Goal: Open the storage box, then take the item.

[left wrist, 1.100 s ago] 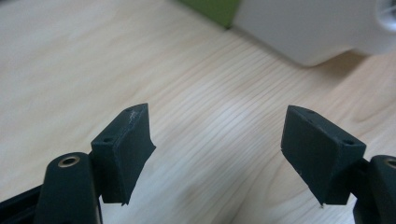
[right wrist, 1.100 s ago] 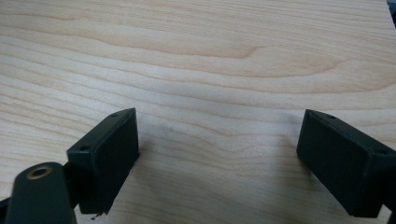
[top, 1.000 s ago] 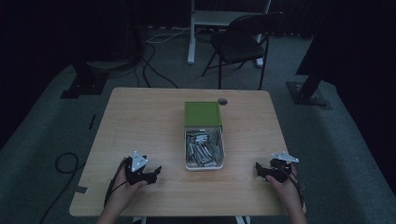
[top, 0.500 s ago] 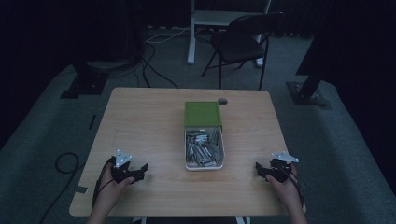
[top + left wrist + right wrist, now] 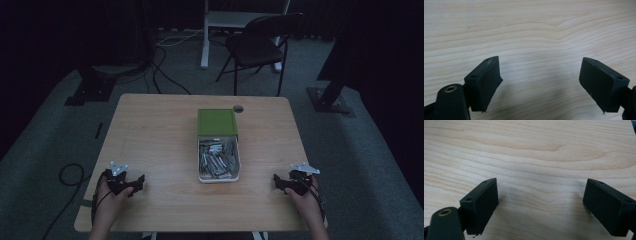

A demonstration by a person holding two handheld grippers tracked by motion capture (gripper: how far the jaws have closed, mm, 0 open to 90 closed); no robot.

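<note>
Matt wood table [image 5: 160, 130] — metal pieces [image 5: 217, 160] (glossy).

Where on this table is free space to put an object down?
Bare wood lies on the table left of the green box and its open tray of metal parts, and equally on their right. The near corners hold the left gripper and right gripper.

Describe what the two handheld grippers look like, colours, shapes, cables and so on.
Both the left gripper and the right gripper are black, each topped by a grey three-cornered plate. Each has two blocky black fingers with small screw holes. A brass-ringed hole sits beside one finger. Thin dark cables trail back over the hands.
</note>
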